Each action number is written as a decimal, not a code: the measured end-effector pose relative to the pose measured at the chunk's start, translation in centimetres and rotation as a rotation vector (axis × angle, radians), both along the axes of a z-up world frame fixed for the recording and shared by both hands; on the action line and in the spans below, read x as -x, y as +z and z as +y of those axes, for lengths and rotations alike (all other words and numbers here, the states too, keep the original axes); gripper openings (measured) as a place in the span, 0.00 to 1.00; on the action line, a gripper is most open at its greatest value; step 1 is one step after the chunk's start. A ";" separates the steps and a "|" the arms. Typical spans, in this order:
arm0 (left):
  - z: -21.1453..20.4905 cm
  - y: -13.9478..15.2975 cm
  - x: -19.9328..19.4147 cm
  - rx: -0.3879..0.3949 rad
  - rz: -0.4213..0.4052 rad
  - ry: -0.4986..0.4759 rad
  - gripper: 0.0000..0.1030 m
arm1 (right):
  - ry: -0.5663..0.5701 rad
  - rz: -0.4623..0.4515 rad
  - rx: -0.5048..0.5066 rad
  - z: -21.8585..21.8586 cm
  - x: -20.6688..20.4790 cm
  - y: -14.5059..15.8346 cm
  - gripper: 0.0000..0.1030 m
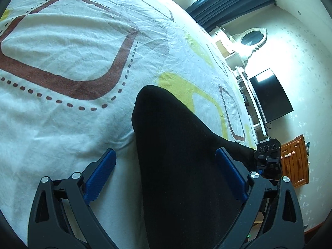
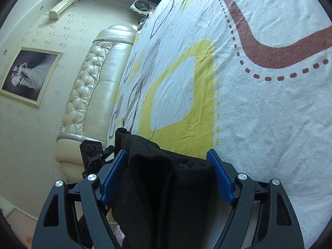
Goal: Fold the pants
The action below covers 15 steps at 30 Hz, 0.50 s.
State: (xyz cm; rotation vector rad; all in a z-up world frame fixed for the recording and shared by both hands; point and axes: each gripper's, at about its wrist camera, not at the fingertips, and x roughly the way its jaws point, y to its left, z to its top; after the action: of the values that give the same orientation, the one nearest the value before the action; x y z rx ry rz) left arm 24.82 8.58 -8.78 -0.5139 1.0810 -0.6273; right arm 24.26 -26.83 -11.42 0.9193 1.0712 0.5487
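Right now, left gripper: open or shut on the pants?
Open. The left gripper straddles the pants, but bedsheet shows between cloth and left pad.

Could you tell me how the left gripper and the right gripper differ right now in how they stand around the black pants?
The left gripper stands wide, with bare sheet between its left pad and the black pants; the right gripper stands narrower, the bunched cloth filling most of its gap. The left frames a smooth, flat stretch of fabric; the right frames a thick, folded bundle. Both have blue pads and neither visibly pinches the pants.
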 end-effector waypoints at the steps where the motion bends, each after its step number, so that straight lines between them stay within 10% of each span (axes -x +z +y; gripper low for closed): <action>1: -0.1 0.0 -0.1 -0.008 -0.007 0.001 0.93 | 0.004 0.007 0.034 0.2 -0.1 0.0 0.52; 8: -2.1 0.9 0.7 -0.209 -0.127 -0.049 0.50 | -0.035 0.005 0.073 0.1 0.1 0.2 0.40; 15: -2.2 1.3 0.7 -0.232 -0.142 -0.007 0.43 | -0.059 -0.023 0.096 -0.3 0.0 0.6 0.35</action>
State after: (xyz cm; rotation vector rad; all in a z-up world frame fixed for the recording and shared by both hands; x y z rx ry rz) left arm 24.15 6.38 -7.48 -0.2605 1.0052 -0.5277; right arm 24.26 -27.10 -10.81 0.8563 1.0374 0.4539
